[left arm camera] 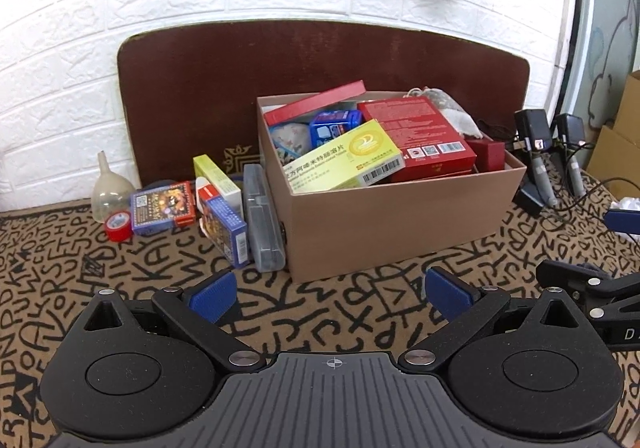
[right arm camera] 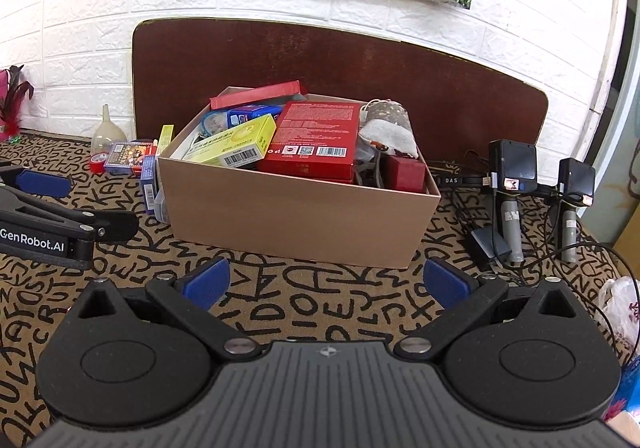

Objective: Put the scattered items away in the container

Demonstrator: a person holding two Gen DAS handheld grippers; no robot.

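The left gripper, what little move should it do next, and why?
Probably reach left-forward toward the grey plastic case beside the cardboard box. The left gripper is open and empty, and that case lies nearest among items still outside.

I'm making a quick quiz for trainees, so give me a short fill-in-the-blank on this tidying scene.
1. The roll of tape beside the clear funnel is ____ in colour.
2. The yellow medicine box lies ____ the cardboard box.
3. The left gripper has its blue fingers spread ____, holding nothing.
4. The grey plastic case leans against the cardboard box on its ____ side in the left wrist view.

Missing words: red; inside; open; left
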